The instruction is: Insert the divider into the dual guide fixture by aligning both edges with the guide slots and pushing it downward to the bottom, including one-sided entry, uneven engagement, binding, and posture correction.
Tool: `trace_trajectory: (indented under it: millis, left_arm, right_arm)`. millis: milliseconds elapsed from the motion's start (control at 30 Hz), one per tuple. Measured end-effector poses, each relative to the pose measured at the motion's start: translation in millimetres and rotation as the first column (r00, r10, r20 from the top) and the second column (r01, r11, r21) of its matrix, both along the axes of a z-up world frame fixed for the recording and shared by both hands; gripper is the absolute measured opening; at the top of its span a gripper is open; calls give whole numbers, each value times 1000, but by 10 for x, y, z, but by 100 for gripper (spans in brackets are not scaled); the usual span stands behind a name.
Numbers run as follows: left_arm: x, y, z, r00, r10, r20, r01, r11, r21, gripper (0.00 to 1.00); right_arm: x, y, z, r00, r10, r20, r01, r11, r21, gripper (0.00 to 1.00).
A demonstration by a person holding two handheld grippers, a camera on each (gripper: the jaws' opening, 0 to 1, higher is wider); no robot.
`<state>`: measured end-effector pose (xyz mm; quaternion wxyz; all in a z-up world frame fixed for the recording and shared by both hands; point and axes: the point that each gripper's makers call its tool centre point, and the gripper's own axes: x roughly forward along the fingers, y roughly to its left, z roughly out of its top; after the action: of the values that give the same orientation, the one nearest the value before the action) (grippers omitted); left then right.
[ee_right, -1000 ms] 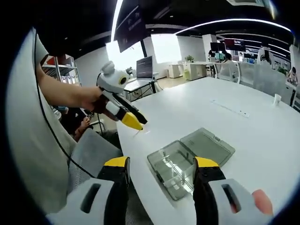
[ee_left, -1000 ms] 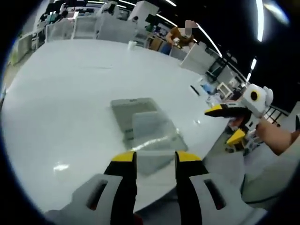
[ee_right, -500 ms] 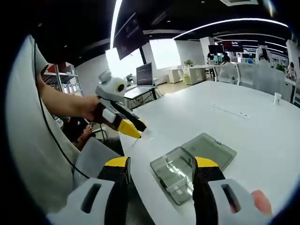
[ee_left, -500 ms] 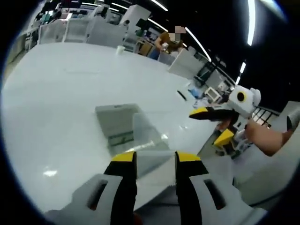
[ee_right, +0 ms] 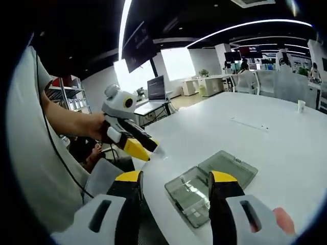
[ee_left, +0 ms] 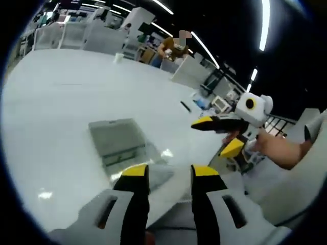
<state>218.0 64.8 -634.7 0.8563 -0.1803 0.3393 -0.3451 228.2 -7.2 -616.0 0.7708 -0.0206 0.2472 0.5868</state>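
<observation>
So the person is standing at the corner of a big white table [ee_right: 265, 132] with a gripper in each hand, and neither one is holding anything right now. The left gripper [ee_left: 167, 176] has its yellow-tipped jaws spread apart with nothing between them, and it's hovering over the near edge of the table, pointing toward the clear plastic box [ee_left: 118, 143] lying flat there. Same story for the right gripper [ee_right: 172, 179]: jaws wide apart, empty, hanging above the table corner and looking down at the box [ee_right: 210, 185] from the other side. The box is lying open with its lid folded out flat next to the tray part, I'm guessing so the inside is reachable from above. I think the guide slots are in the tray half, but honestly the plastic is see-through and the view is blurry, so I can't pick out the divider itself; it may be lying in the tray. Looks like both hands are just lining up on either side of the box before anything gets picked up.
</observation>
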Motion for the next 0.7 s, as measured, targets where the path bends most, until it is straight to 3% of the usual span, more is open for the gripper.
trace_trajectory:
  millis: [700]
  left_arm:
    - [2, -226, 148, 995, -70, 64, 77, 992, -102, 28]
  right_arm:
    - [-4, 119, 267, 999, 24, -47, -19, 995, 102, 46]
